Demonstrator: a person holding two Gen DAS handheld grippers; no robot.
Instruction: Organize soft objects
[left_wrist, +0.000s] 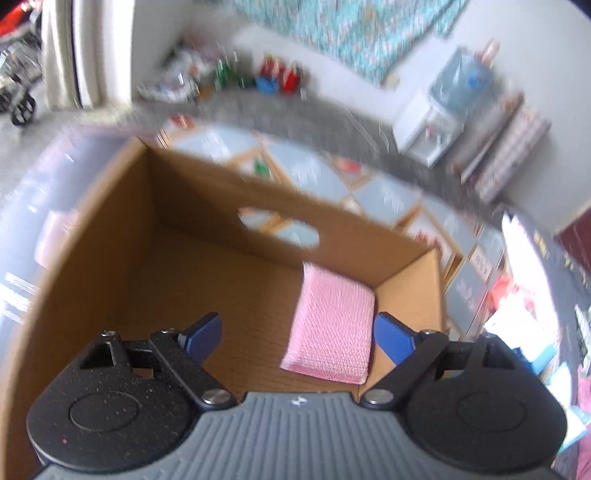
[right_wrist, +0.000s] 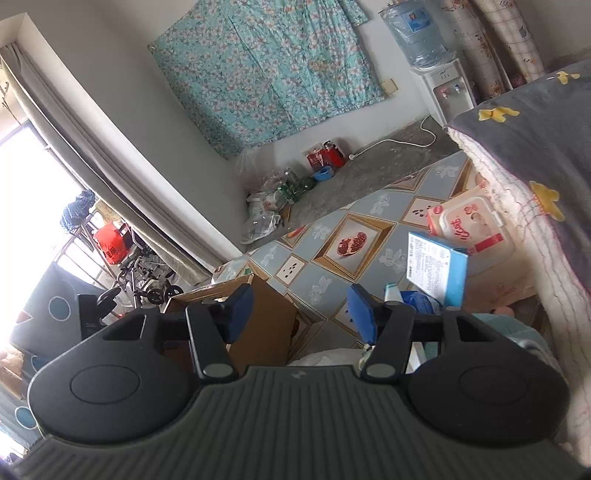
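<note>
A folded pink cloth (left_wrist: 332, 325) lies on the floor of a brown cardboard box (left_wrist: 155, 206), against its right wall. My left gripper (left_wrist: 295, 334) hovers over the box, open, its blue fingertips apart and clear of the cloth. In the right wrist view my right gripper (right_wrist: 301, 314) is open and empty, held above the patterned floor mat (right_wrist: 332, 221). The same cardboard box (right_wrist: 266, 317) shows behind its left finger. A grey blanket with yellow shapes (right_wrist: 532, 140) fills the right side.
A pink wet-wipes pack (right_wrist: 469, 221) and a blue box (right_wrist: 436, 269) lie on the mat beside the blanket. Bottles and bags (right_wrist: 280, 192) crowd the wall corner. A water dispenser (right_wrist: 443, 81) stands at the far wall. A wheeled frame (right_wrist: 147, 284) stands by the window.
</note>
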